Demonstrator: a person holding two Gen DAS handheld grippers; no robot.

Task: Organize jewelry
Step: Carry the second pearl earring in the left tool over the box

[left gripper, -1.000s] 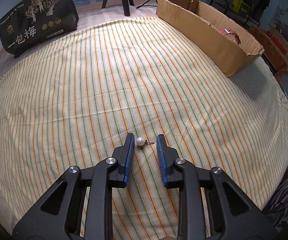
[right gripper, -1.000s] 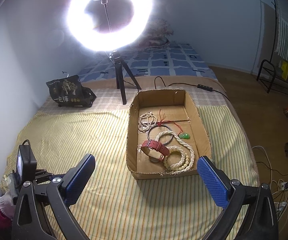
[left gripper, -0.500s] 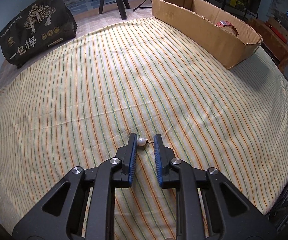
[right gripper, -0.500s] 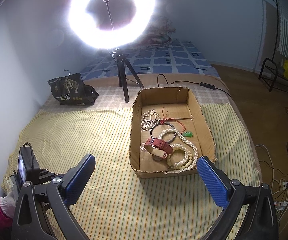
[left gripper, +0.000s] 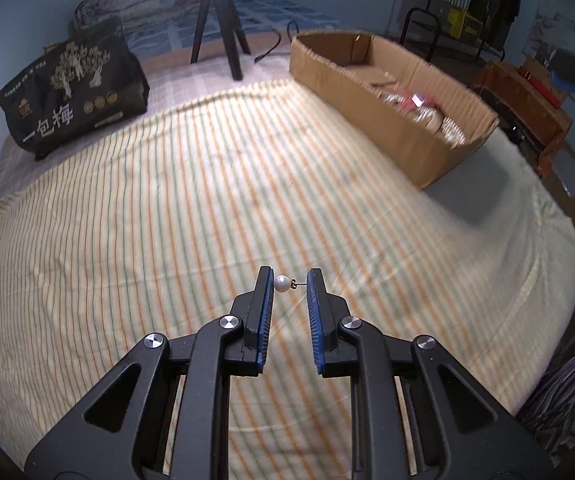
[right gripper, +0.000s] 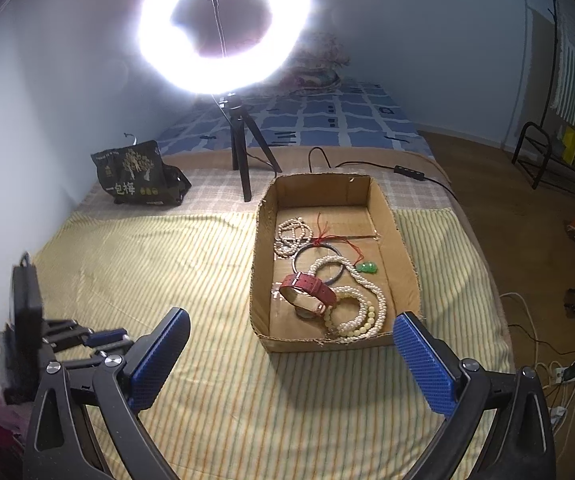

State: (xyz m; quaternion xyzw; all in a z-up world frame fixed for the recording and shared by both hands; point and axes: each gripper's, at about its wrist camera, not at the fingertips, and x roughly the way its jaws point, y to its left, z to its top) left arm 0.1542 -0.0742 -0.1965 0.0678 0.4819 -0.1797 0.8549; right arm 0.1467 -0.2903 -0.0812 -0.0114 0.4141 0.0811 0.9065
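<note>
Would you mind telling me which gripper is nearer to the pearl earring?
Left. The left gripper has the pearl earring pinched between its fingertips. The right gripper hangs open in front of the box, well away from the earring.

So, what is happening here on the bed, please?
A person is sorting jewelry with two handheld grippers. The left gripper holds a pearl earring between its fingertips, above the striped cloth. The right gripper is wide open and empty, facing the cardboard box, which already contains bead necklaces, a bangle and a red watch.
</note>
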